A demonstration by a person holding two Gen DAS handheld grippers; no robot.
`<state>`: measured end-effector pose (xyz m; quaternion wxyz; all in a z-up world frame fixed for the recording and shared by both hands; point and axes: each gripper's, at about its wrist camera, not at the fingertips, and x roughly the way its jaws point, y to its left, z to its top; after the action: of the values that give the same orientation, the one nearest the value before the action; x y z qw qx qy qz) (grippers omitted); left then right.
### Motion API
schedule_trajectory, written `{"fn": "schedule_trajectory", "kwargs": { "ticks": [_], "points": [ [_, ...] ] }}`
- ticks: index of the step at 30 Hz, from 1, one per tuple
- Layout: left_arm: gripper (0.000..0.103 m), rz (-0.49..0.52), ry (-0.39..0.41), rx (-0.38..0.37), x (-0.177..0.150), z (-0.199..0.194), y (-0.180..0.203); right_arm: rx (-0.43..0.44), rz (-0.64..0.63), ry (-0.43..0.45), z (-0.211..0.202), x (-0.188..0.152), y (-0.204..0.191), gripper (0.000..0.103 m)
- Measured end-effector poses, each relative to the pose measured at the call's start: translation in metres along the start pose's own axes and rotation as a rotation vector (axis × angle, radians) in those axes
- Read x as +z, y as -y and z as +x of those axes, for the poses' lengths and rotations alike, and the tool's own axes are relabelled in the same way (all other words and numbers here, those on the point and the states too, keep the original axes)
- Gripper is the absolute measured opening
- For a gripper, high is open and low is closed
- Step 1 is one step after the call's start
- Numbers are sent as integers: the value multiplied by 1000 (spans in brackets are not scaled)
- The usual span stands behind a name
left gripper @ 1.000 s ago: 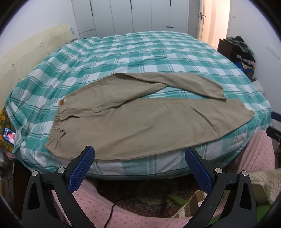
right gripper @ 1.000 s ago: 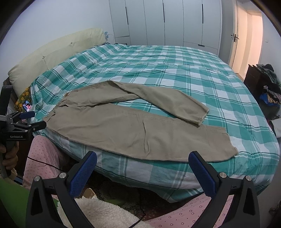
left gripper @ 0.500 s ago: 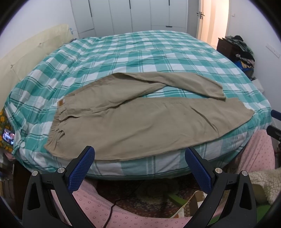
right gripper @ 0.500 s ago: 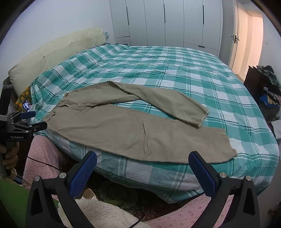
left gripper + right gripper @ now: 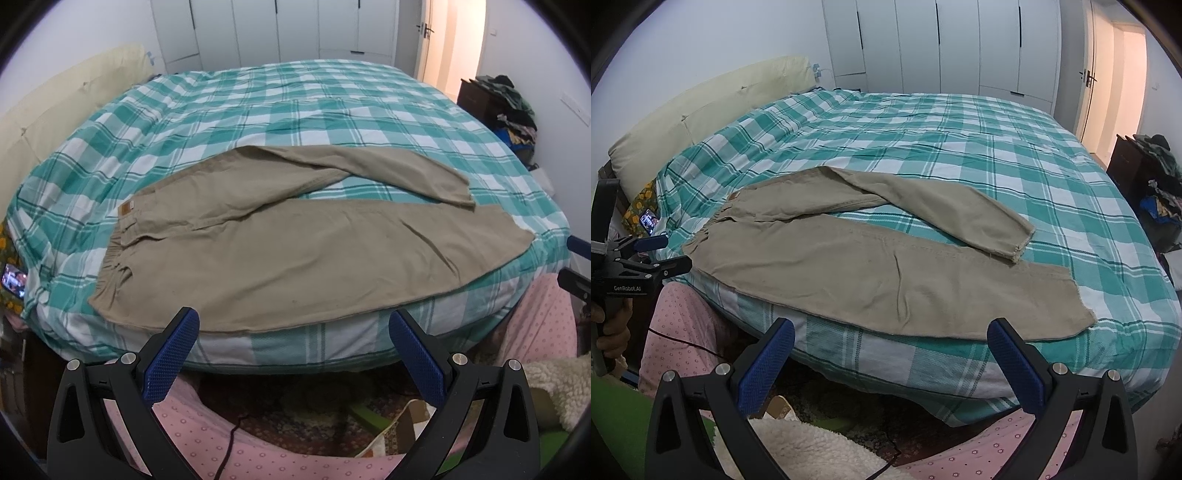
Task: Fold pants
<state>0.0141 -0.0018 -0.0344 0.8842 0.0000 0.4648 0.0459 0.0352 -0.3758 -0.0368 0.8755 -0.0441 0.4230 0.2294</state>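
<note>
Bed [image 5: 332, 110] w/ green-white plaid cover fills most of both views, cream headboard [image 5: 701, 107] on its left end, white wardrobe doors [image 5: 942, 44] behind, lit doorway [image 5: 1115, 74] at far right. Khaki pants [image 5: 295, 258] lie flat along the near edge of the bed, waistband to the left w/ small tan label [image 5: 126, 209] at the back, legs running right. Near leg lies straight along the mattress edge, its lower side slightly over the edge; far leg angles away on top of the cover, frayed hem [image 5: 1019, 251] resting just beside the near leg's upper side. Pants not folded yet. Left gripper [image 5: 291, 354] sits low in front of the bed edge, below the pants' waist/thigh area, blue pads spread wide, nothing between them, not touching fabric. Right gripper [image 5: 890, 362] likewise low in front of the mattress, under the knee-to-hem stretch, pads wide apart, empty, clear of the cloth. Right view also catches the left gripper at far left w/ a hand [image 5: 611, 325] on its handle. Pink dotted pajama fabric [image 5: 258, 454] visible below both grippers. Dark dresser w/ piled clothes [image 5: 509, 107] at right. Phone w/ lit screen [image 5: 14, 280] tucked by the bed's left corner.
</note>
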Motion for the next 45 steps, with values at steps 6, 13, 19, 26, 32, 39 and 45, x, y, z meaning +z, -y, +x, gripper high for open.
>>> {"fn": "schedule_trajectory", "kwargs": {
  "ticks": [6, 13, 19, 26, 32, 39, 45],
  "points": [
    [102, -6, 0, -8, -3, 0, -2, -33, -7, 10, -3, 3, -1, 103],
    [102, -8, -12, -16, -1, 4, 0, -100, -30, -14, -1, 4, -1, 103],
    [102, -6, -16, -9, -2, 5, 2, -142, -30, -39, 4, 5, 2, 103],
    [102, -1, -23, -5, -2, 8, 3, -174, -25, -66, 10, 1, 8, 103],
    [102, 3, -33, -3, -3, 12, 5, -171, -18, -81, 14, -3, 9, 103],
    [102, -9, -9, -14, 6, 11, 4, 18, -45, -23, 21, 5, -1, 103],
    [102, -9, 4, -11, 9, 9, 5, 29, -121, 29, 51, 42, 20, 103]
  ]
}}
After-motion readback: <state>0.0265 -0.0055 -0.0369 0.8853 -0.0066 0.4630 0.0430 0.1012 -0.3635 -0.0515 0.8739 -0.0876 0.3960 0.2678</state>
